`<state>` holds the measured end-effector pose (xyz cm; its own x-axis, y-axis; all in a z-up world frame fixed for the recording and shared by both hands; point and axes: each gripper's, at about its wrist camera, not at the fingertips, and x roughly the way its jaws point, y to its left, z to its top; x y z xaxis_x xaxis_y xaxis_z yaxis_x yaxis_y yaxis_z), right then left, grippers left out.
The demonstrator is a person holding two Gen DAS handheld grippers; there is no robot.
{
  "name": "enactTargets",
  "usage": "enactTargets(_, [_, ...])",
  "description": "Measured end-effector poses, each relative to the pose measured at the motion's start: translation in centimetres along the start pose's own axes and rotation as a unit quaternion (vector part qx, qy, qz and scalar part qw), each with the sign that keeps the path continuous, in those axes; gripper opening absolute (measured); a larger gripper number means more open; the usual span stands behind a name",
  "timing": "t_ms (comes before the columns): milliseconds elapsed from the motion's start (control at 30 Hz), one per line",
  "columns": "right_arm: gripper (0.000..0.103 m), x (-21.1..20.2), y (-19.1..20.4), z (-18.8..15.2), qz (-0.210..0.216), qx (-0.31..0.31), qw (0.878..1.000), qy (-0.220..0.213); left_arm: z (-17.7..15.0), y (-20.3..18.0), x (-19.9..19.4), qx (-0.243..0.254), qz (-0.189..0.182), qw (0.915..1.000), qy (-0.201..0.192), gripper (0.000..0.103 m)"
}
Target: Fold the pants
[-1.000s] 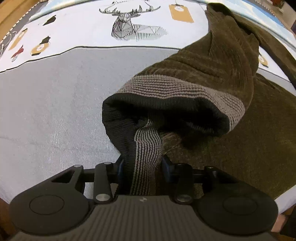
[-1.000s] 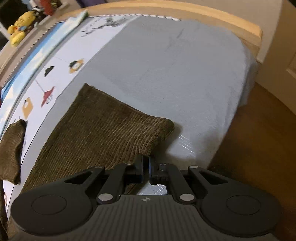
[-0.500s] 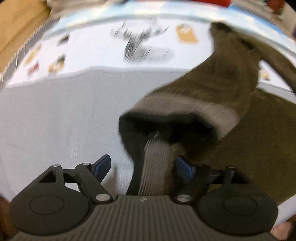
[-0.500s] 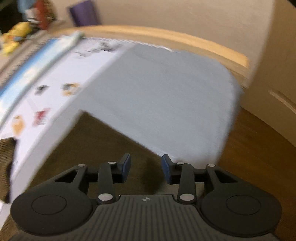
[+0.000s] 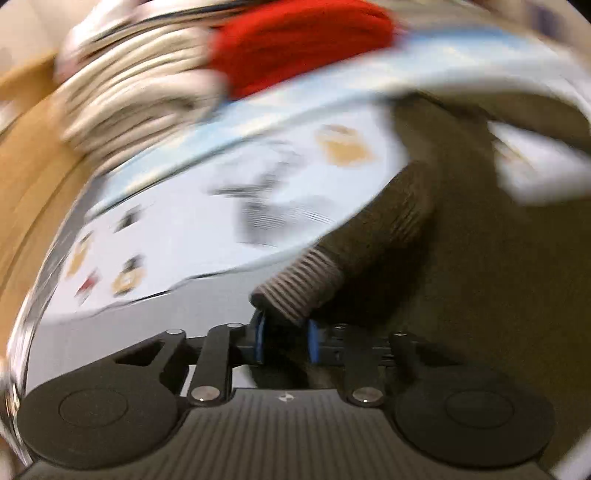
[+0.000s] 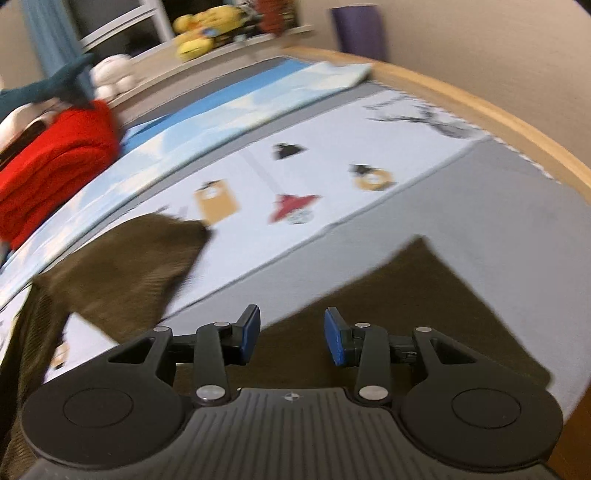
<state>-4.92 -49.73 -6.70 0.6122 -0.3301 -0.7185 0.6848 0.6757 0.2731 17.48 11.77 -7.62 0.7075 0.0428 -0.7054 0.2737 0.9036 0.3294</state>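
Clearly, the left gripper (image 5: 286,339) has its blue pads a narrow gap apart with dark cloth between them; the striped cuff (image 5: 299,282) of the pants (image 5: 480,280) sits just ahead of the fingertips, but blur keeps me from telling whether the pads actually pinch the cloth. The pants spread out to the right of that gripper over the bed (image 5: 110,332), and a leg runs up and away across the printed sheet (image 5: 221,192). A red garment (image 5: 295,44) and pale folded cloth (image 5: 129,92) lie at the far edge.

On the other side, the right gripper (image 6: 291,339) is spread wide with nothing between its pads (image 6: 334,341). It hovers over a flat part of the pants (image 6: 424,314) lying on the grey cover (image 6: 480,206). Another brown part (image 6: 122,266) lies to the left on the printed sheet (image 6: 332,155), near the red garment (image 6: 51,162). Yellow toys (image 6: 207,33) sit on a shelf beyond.
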Motion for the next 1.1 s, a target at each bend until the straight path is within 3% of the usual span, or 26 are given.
enactTargets(33, [0.040,0.2,1.1,0.0,0.010,-0.006,1.000,0.003,0.7,2.1,0.5,-0.063,0.040,0.9972,-0.001,0.015])
enactTargets(67, [0.040,0.5,2.0,0.0,0.018,-0.011,1.000,0.006,1.3,4.4,1.0,-0.126,0.120,0.9847,0.000,0.016])
enactTargets(100, [0.040,0.7,3.1,-0.1,0.027,-0.016,0.999,0.009,1.5,5.9,1.5,-0.167,0.173,0.9706,0.000,0.025])
enactTargets(133, [0.040,1.1,4.0,0.0,0.036,-0.022,0.999,0.013,1.6,7.1,1.9,-0.202,0.189,0.9610,0.000,0.046])
enactTargets(200, [0.041,1.7,5.7,-0.2,0.053,-0.030,0.998,0.025,1.7,7.7,2.2,-0.251,0.147,0.9569,-0.006,0.046])
enactTargets(233, [0.041,2.1,6.5,-0.3,0.064,-0.032,0.997,0.034,2.1,7.0,2.0,-0.247,0.131,0.9601,-0.014,0.046])
enactTargets(333, [0.042,3.8,8.4,-0.6,0.091,-0.033,0.993,0.064,3.9,3.0,1.1,-0.184,0.080,0.9779,-0.059,0.046])
enactTargets(433, [0.044,5.6,10.5,-1.1,0.110,-0.025,0.989,0.098,5.4,-0.8,1.4,-0.157,-0.016,0.9852,-0.066,0.045])
enactTargets(533, [0.046,7.8,12.2,-1.7,0.120,-0.012,0.985,0.127,6.4,-4.6,1.9,-0.142,-0.100,0.9830,-0.058,0.041])
enactTargets(633, [0.048,9.7,14.3,-2.1,0.118,-0.024,0.982,0.145,6.7,-9.1,3.0,-0.120,-0.160,0.9783,-0.054,0.041])
enactTargets(700, [0.048,10.8,15.8,-2.3,0.107,-0.058,0.982,0.146,7.6,-11.9,4.4,-0.102,-0.184,0.9772,-0.033,0.039])
enactTargets(767, [0.048,11.4,18.1,-2.6,0.087,-0.148,0.977,0.126,8.7,-14.2,5.1,-0.101,-0.210,0.9717,-0.034,0.039])
enactTargets(867, [0.048,11.7,21.3,-4.1,0.068,-0.306,0.946,0.088,10.0,-17.7,6.6,-0.097,-0.243,0.9648,-0.028,0.039])
enactTargets(1000, [0.047,13.2,22.2,-6.1,0.068,-0.383,0.915,0.105,11.4,-22.3,9.0,-0.060,-0.239,0.9689,-0.018,0.045])
enactTargets(1067, [0.045,13.7,22.2,-6.5,0.059,-0.414,0.903,0.100,11.6,-23.6,10.0,-0.064,-0.234,0.9700,-0.008,0.054])
enactTargets(1100, [0.029,13.9,22.1,-6.5,0.060,-0.419,0.901,0.097,11.7,-23.9,10.6,-0.070,-0.233,0.9699,0.001,0.056])
